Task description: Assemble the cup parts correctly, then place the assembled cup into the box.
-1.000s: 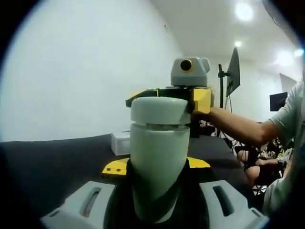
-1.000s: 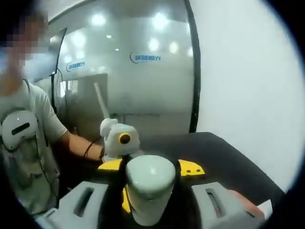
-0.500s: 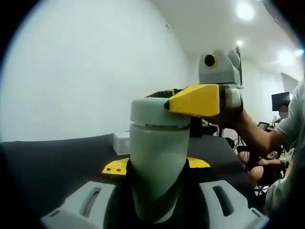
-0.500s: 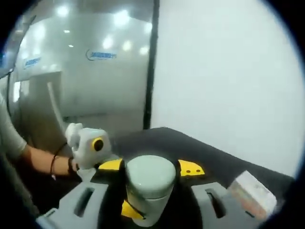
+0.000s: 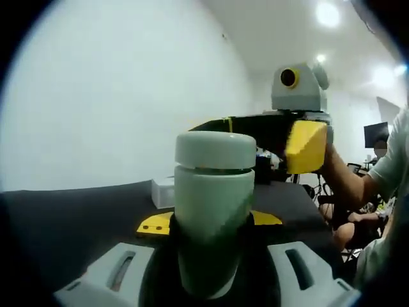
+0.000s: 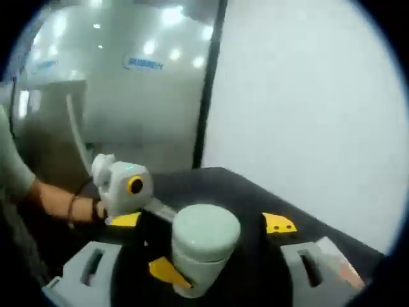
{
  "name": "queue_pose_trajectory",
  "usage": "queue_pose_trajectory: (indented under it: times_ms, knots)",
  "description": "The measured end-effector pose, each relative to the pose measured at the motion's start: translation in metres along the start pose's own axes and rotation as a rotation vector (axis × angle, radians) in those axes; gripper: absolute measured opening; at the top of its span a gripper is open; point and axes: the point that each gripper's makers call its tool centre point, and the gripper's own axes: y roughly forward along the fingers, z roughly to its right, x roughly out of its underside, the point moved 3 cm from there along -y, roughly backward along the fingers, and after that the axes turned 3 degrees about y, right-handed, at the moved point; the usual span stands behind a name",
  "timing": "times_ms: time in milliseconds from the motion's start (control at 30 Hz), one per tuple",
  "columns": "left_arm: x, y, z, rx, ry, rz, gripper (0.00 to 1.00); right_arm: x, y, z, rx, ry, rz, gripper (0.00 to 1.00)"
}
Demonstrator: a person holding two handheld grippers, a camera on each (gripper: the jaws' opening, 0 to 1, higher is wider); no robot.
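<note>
A pale green cup [image 5: 211,224] stands upright between my left gripper's [image 5: 209,221] jaws, which are shut on its body. Its rounded lid [image 5: 215,150] sits on top, with a thin seam beneath it. My right gripper [image 5: 262,134] comes in from the right at lid height, one yellow fingertip [image 5: 307,144] standing apart from the lid and the other finger passing behind it. In the right gripper view the lid [image 6: 204,233] lies between my right gripper's [image 6: 202,222] spread jaws with dark gaps on both sides. A yellow fingertip [image 6: 167,272] of the left gripper shows below it.
A black table [image 5: 77,211] lies under the cup, with a small white box [image 5: 163,190] at its far edge, also the white box [image 6: 332,256] low on the right. A person's forearm [image 5: 358,185] reaches in from the right. White wall behind.
My right gripper's jaws have spread apart off the lid, and its yellow fingertip has swung to the right, clear of the lid. The cup stays still in the left gripper.
</note>
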Motion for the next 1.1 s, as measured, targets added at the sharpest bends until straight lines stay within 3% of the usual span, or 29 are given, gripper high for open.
queue_pose_trajectory:
  times_ms: [33, 67, 133, 167, 200, 233, 267, 333, 400, 433, 467, 600, 933, 1100]
  knots:
    - [0.0, 0.0, 0.0, 0.001, -0.001, -0.001, 0.39, 0.003, -0.004, -0.002, -0.068, 0.023, 0.004, 0.7]
    - [0.0, 0.0, 0.0, 0.004, -0.002, 0.0, 0.39, 0.006, -0.007, -0.006, -0.18, -0.012, 0.014, 0.68]
    - [0.0, 0.0, 0.0, 0.01, -0.001, 0.001, 0.39, 0.004, -0.006, 0.0, -0.244, 0.057, 0.062, 0.69]
    - [0.0, 0.0, 0.001, 0.014, 0.0, 0.0, 0.39, 0.007, -0.007, -0.002, -0.323, 0.045, 0.056, 0.63]
    - [0.0, 0.0, 0.001, 0.019, 0.002, 0.0, 0.39, 0.004, -0.007, -0.001, -0.374, 0.053, 0.102, 0.59]
    - [0.0, 0.0, 0.002, 0.022, 0.002, -0.001, 0.39, 0.002, -0.002, 0.006, -0.357, 0.145, 0.113, 0.58]
    - [0.0, 0.0, 0.002, 0.022, 0.001, -0.002, 0.39, 0.002, 0.002, 0.008, -0.369, 0.167, 0.115, 0.57]
    - [0.0, 0.0, 0.002, 0.024, 0.0, -0.003, 0.39, 0.004, 0.012, 0.017, -0.319, 0.127, 0.122, 0.5]
    - [0.0, 0.0, 0.001, 0.023, -0.005, -0.004, 0.39, 0.007, 0.015, 0.007, -0.352, 0.116, 0.108, 0.47]
    - [0.0, 0.0, 0.0, 0.017, -0.006, -0.002, 0.39, 0.006, 0.012, 0.007, -0.351, 0.139, 0.108, 0.4]
    - [0.0, -0.001, 0.0, 0.019, -0.013, -0.002, 0.39, 0.0, 0.013, 0.006, -0.345, 0.148, 0.13, 0.4]
    - [0.0, 0.0, 0.0, 0.012, -0.002, -0.004, 0.39, 0.005, 0.006, 0.007, -0.238, 0.143, 0.116, 0.4]
    - [0.0, -0.002, 0.001, -0.011, 0.005, -0.015, 0.39, 0.006, 0.007, 0.003, 0.124, 0.146, 0.102, 0.4]
    - [-0.001, -0.001, -0.002, -0.039, -0.013, -0.016, 0.39, 0.007, 0.008, 0.006, 0.397, 0.189, 0.097, 0.39]
